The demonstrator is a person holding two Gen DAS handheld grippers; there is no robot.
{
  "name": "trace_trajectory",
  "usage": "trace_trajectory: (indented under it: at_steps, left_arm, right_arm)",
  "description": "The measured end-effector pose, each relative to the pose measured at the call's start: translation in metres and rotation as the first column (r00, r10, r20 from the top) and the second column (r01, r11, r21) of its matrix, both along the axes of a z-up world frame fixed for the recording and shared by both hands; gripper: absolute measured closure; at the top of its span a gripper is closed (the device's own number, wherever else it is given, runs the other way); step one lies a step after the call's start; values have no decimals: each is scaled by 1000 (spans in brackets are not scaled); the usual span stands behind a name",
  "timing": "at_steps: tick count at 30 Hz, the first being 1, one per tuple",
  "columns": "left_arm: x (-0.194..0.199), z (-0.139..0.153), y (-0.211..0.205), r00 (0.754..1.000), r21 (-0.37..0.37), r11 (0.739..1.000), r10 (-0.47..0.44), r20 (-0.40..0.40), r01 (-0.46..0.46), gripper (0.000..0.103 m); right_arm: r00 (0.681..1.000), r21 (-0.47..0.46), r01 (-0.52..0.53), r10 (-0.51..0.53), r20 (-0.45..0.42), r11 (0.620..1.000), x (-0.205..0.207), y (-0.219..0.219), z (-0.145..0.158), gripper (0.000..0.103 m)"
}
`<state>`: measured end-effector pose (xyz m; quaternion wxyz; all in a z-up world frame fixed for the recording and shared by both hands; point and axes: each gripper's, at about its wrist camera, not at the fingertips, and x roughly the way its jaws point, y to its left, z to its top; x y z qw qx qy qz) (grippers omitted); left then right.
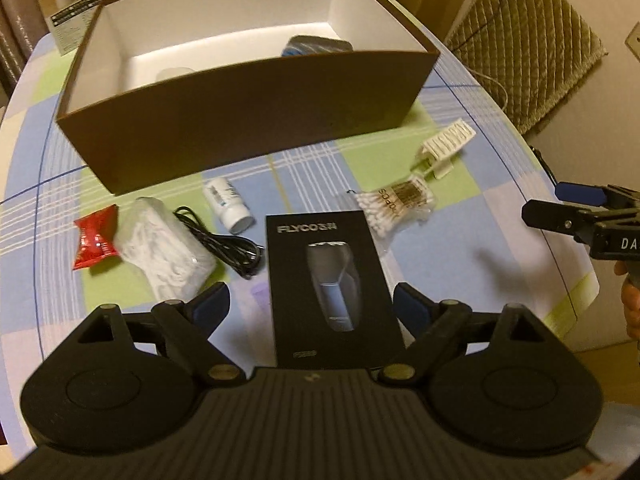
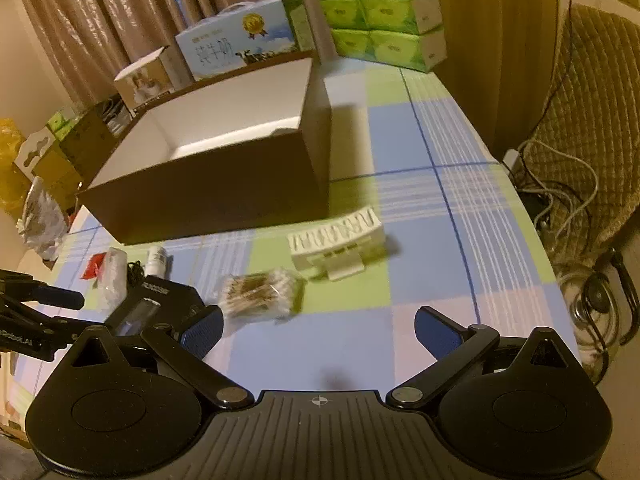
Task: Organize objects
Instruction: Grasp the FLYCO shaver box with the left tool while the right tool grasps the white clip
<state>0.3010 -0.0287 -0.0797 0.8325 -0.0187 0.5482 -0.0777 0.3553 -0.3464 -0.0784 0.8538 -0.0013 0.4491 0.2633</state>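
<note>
The left gripper (image 1: 312, 304) is being held wide open, empty, straddling the shaver box (image 1: 332, 280); closing off-centre, the flat box is risking being skidded into the cable (image 1: 224, 240)

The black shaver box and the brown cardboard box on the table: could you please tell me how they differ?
The black shaver box is closed and lies flat; the brown cardboard box stands open-topped, showing a white interior. The shaver box is slim and much smaller; the cardboard box is deep and dwarfs every loose item. The shaver box sits between the open left gripper's fingers; the cardboard box stands farther back, away from both grippers. Both rest on the checked tablecloth.
</note>
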Motion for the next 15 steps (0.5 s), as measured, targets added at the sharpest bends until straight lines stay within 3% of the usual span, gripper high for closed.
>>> trace_trajectory:
  at_steps: [15]
  left_arm:
    - [20,-35,-28,996,65,997,-27,-80,32,15]
  right_arm:
    - [998,-1,46,-46,-40,999,2,-24,-12,4]
